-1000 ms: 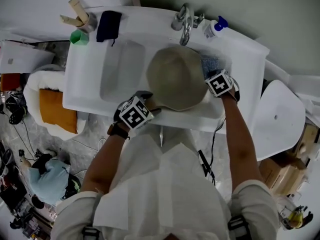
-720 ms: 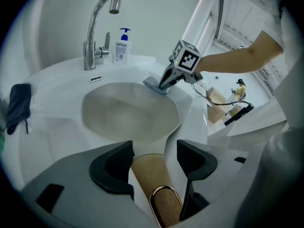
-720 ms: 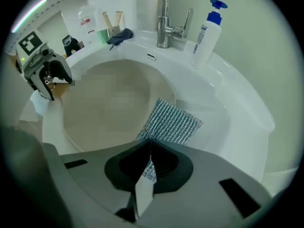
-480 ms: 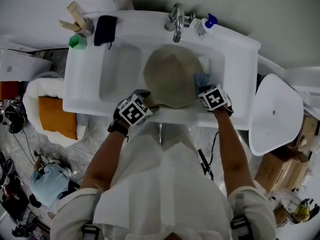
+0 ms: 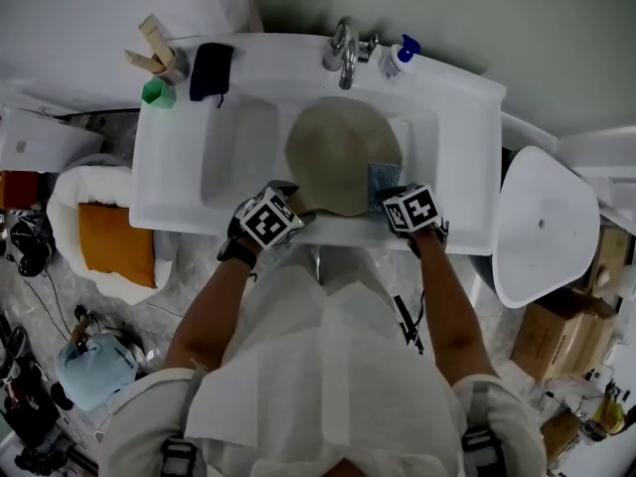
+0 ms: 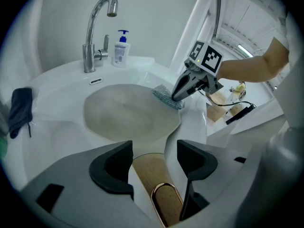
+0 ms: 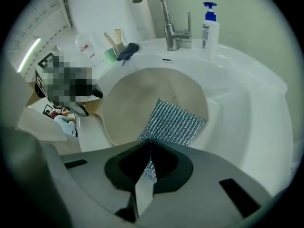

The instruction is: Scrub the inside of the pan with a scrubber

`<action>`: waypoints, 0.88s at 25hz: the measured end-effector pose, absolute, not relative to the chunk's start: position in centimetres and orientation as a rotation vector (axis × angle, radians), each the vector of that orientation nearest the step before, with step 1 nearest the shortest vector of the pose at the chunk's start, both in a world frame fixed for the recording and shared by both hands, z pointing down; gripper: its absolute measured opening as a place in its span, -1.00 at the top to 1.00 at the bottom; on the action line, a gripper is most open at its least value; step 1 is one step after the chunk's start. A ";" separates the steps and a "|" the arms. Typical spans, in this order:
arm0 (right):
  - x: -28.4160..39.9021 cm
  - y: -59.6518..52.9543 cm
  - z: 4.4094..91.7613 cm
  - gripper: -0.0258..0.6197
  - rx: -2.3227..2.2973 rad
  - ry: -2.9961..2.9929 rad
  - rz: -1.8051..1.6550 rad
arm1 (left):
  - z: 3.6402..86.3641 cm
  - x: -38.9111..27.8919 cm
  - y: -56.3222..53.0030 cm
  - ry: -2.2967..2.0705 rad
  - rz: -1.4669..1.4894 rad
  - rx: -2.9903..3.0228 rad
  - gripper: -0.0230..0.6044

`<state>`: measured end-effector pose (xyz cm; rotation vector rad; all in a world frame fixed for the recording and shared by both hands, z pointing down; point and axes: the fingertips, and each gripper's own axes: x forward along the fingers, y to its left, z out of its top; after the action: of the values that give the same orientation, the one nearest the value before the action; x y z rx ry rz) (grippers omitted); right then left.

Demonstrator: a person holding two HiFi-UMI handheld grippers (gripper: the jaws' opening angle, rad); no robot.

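Entry: right gripper (image 7: 149,148) pinches corner of blue-grey mesh scrubber (image 7: 175,122), round beige pan (image 7: 147,96) ahead; left gripper (image 6: 154,158) clamps wooden handle (image 6: 147,172); I fear scrubber folding

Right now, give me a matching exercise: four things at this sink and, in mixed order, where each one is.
Things:
1. scrubber
2. soap bottle
3. dark cloth
4. pan handle

Places:
A. left of the tap, on the sink rim
B. between the left gripper jaws
C. right of the tap
D. pinched in the right gripper

Pairs: 1-D, 2-C, 3-A, 4-B
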<state>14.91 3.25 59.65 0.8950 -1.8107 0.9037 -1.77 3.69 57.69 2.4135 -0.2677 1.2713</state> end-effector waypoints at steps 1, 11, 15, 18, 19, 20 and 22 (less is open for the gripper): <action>14.5 3.2 59.4 0.87 0.898 -1.831 0.914 | 57.5 -1.9 3.5 -0.280 1.273 2.420 -0.03; 9.8 0.5 59.9 0.87 0.867 -1.914 0.991 | 53.6 -2.8 0.2 -0.462 1.116 2.481 -0.03; 8.4 0.0 60.2 0.87 0.847 -1.919 0.977 | 53.1 -3.1 -0.4 -0.498 1.110 2.484 -0.03; 8.0 0.2 60.4 0.87 0.847 -1.924 0.951 | 53.0 -3.1 -0.5 -0.510 1.091 2.485 -0.03; 7.9 0.2 60.4 0.87 0.852 -1.925 0.939 | 52.9 -3.1 -0.4 -0.510 1.086 2.484 -0.03; 8.0 0.3 60.5 0.81 0.858 -1.925 0.934 | 52.9 -3.0 -0.4 -0.509 1.082 2.482 -0.03; 8.1 0.4 60.6 0.56 0.871 -1.926 0.944 | 52.9 -3.0 -0.4 -0.509 1.079 2.479 -0.03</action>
<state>8.09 0.42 60.56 0.8708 -1.9264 0.9435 -3.02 -0.40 52.87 2.4785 -0.5092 1.0793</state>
